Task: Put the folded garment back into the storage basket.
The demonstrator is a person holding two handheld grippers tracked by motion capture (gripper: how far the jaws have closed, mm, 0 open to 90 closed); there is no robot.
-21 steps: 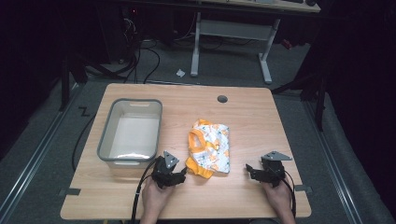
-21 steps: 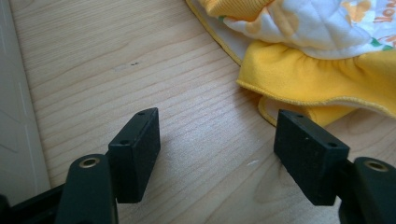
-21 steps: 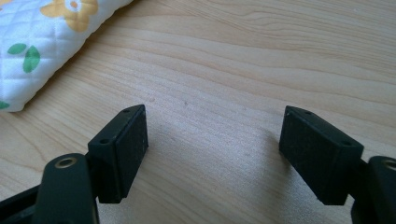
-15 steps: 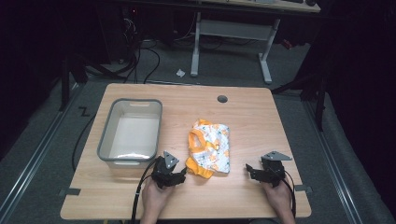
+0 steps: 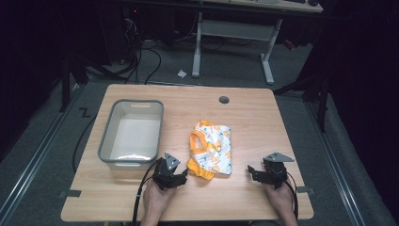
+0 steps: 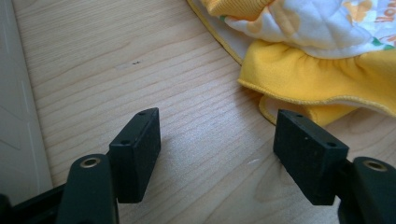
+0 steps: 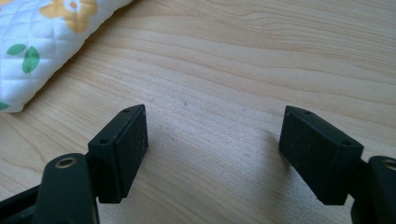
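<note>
A folded white quilted cloth with orange and yellow print and a yellow ruffled edge [image 5: 211,149] lies in the middle of the wooden table [image 5: 263,122]. My left gripper [image 5: 181,175] rests low on the table just left of the cloth's near corner, jaws open and empty. In the left gripper view [image 6: 217,149] the yellow ruffle [image 6: 322,79] lies just beyond the right jaw. My right gripper [image 5: 251,172] sits open on the table right of the cloth, a short gap away. In the right gripper view [image 7: 212,147] the cloth's white edge [image 7: 42,42] shows at the upper left.
A grey plastic bin [image 5: 132,133] stands empty at the table's left, its wall [image 6: 18,116] close to my left gripper. A round cable hole [image 5: 224,100] sits near the far edge. Table legs and cables stand on the dark floor beyond.
</note>
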